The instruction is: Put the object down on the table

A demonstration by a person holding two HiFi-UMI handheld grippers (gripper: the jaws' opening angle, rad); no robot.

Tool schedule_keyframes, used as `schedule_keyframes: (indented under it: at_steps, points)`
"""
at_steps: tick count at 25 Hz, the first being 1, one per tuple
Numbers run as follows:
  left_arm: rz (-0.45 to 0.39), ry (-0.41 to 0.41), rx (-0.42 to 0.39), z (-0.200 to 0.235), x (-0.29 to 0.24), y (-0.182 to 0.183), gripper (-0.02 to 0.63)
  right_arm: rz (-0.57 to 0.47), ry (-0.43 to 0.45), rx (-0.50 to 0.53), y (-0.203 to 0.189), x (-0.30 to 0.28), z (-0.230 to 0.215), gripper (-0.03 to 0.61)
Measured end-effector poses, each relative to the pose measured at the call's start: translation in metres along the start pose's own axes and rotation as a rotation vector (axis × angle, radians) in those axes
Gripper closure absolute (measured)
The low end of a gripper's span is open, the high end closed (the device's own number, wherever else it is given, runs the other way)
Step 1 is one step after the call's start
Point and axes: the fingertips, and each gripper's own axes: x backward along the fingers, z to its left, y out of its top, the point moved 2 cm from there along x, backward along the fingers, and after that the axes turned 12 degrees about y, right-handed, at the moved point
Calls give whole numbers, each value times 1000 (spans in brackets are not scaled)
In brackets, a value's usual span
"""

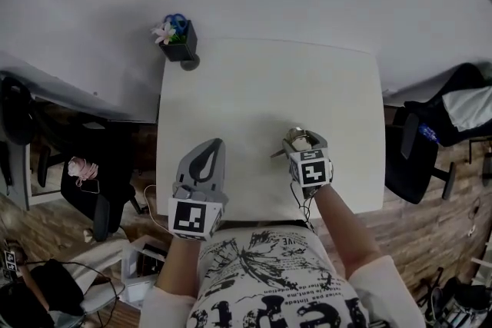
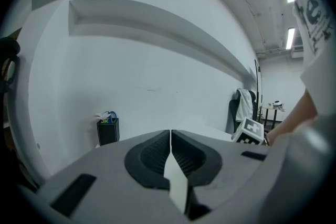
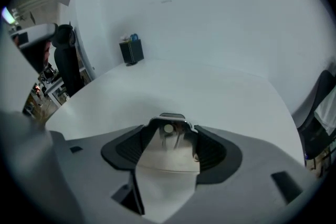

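A small shiny metal object (image 1: 294,139) sits between the jaws of my right gripper (image 1: 301,142), over the front right part of the white table (image 1: 269,81). In the right gripper view the metal piece (image 3: 168,139), with a round rivet near its top, fills the gap of the right gripper (image 3: 170,126), which is shut on it. Whether it touches the table I cannot tell. My left gripper (image 1: 211,145) rests over the front left of the table. Its jaws meet with nothing between them, as the left gripper view shows (image 2: 170,135).
A black holder (image 1: 178,41) with a flower and blue scissors stands at the table's far left corner, also seen as a black holder (image 2: 107,129) and a black holder (image 3: 131,51). A black office chair (image 1: 419,154) stands right of the table. Clutter and another chair (image 1: 84,184) lie left.
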Motion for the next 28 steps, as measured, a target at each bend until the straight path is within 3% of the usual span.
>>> schedule_keyframes:
  at_steps: [6,15,17,19,26,28]
  points:
    - [61,-22,16,-2,-11,-18,601,63,-5,-35,-6,-14,-4,295]
    - [37,-15,11,-5,-20,-33,601,51,-18,-45,-1,-25,-12,291]
    - [64,-18,17,-7,-19,-32,601,47,-12,-44,0,-24,-13,287]
    - [94,-21,26,-10,-17,-27,601,24,0,-52,3,-21,-13,281]
    - [1,-31,-5,-42,-2,-4,601,-130,66,-28,34,43,1,287]
    - [-12,-21,-9,-53,3,5,601,-211,114,-19,49,70,7,355]
